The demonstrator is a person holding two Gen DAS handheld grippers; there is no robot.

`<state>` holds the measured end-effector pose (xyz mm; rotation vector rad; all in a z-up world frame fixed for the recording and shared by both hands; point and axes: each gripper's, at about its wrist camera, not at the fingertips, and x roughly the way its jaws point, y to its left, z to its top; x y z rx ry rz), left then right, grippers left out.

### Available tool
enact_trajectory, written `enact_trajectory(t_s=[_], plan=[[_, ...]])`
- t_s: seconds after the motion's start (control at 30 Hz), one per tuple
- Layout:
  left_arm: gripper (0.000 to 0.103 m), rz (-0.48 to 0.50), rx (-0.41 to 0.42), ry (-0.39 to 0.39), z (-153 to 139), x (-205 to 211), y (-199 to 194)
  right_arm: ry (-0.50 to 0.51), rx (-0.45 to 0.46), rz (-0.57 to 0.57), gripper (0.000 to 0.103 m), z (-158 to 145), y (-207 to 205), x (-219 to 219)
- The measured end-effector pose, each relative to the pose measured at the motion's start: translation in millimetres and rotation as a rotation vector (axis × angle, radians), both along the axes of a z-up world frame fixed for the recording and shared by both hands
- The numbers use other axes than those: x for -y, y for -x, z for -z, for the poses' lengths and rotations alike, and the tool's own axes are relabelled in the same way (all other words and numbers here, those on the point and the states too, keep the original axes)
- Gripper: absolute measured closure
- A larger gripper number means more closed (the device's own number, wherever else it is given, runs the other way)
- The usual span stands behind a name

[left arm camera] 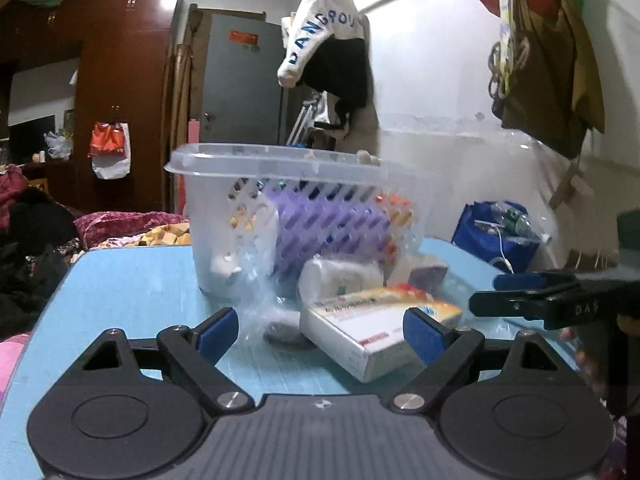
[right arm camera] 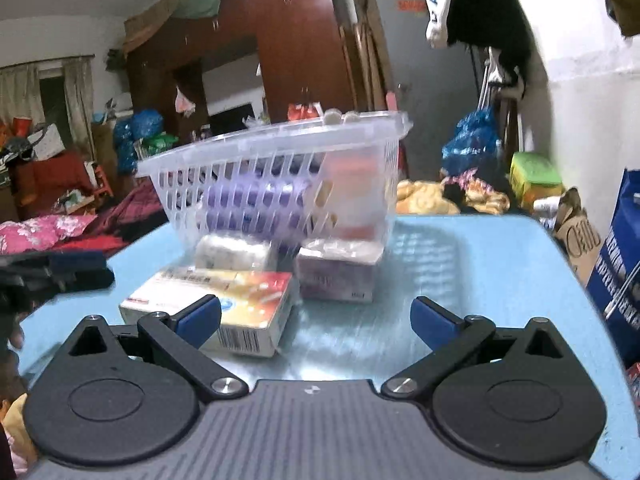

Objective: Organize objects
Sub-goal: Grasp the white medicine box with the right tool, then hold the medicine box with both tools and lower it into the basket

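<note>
Resting near the front edge of the desk (right arm camera: pixel 480 256), ahead of the basket (right arm camera: pixel 276 184), the box (left arm camera: pixel 376 332) is light, stiff cardboard with slick faces. Grip it across its short width, mid-length, without crushing. Left tool (left arm camera: pixel 320 334) is open around the box; right tool (right arm camera: pixel 316 320) is open, empty, beside it.

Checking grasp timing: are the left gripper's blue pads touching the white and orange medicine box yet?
Apart. The left wrist view shows the left gripper open, blue table visible between each pad and the medicine box.
</note>
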<state>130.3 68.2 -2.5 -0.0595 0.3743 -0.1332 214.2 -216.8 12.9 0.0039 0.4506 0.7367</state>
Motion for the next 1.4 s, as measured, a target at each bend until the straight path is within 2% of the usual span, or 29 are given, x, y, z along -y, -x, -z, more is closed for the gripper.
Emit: enact_trajectory(t_s=[0.17, 0.23, 0.5, 0.63, 0.73, 0.77, 0.8, 0.87, 1.17, 1.4], plan=[[0.011, 0.028, -0.011, 0.000, 6.6, 3.9, -0.4, 0.034, -0.040, -0.065, 0.000, 5.0, -5.7, -13.7], [0.011, 0.041, -0.022, -0.018, 7.2, 7.7, -2.6, 0.045, -0.053, -0.078, 0.008, 11.7, -2.4, -19.5], [0.015, 0.071, -0.059, -0.069, 9.2, 21.7, -10.3, 0.051, -0.038, -0.170, 0.021, 13.1, 5.7, -20.4], [0.015, 0.091, -0.068, -0.095, 10.0, 27.4, -10.9, 0.078, -0.045, -0.223, 0.033, 15.4, 6.7, -25.3], [0.016, 0.087, -0.094, -0.110, 10.0, 31.6, -18.3, 0.100, -0.034, -0.242, 0.034, 14.6, 8.6, -30.6], [0.019, 0.087, -0.109, -0.107, 10.6, 32.2, -21.5, 0.110, -0.029, -0.247, 0.034, 14.5, 8.9, -32.9], [0.028, 0.088, -0.124, -0.104, 11.7, 33.5, -24.4, 0.114, -0.026, -0.252, 0.034, 14.6, 8.6, -34.3], [0.034, 0.102, -0.141, -0.100, 13.2, 35.1, -27.2, 0.107, -0.026, -0.267, 0.040, 15.0, 8.2, -35.6], [0.042, 0.083, -0.110, -0.154, 13.5, 43.1, -20.5, 0.109, -0.011, -0.257, 0.050, 16.6, 12.3, -36.9], [0.044, 0.061, -0.024, -0.216, 11.0, 50.4, -4.1, 0.136, 0.078, -0.217, 0.053, 16.0, 31.5, -43.3]])
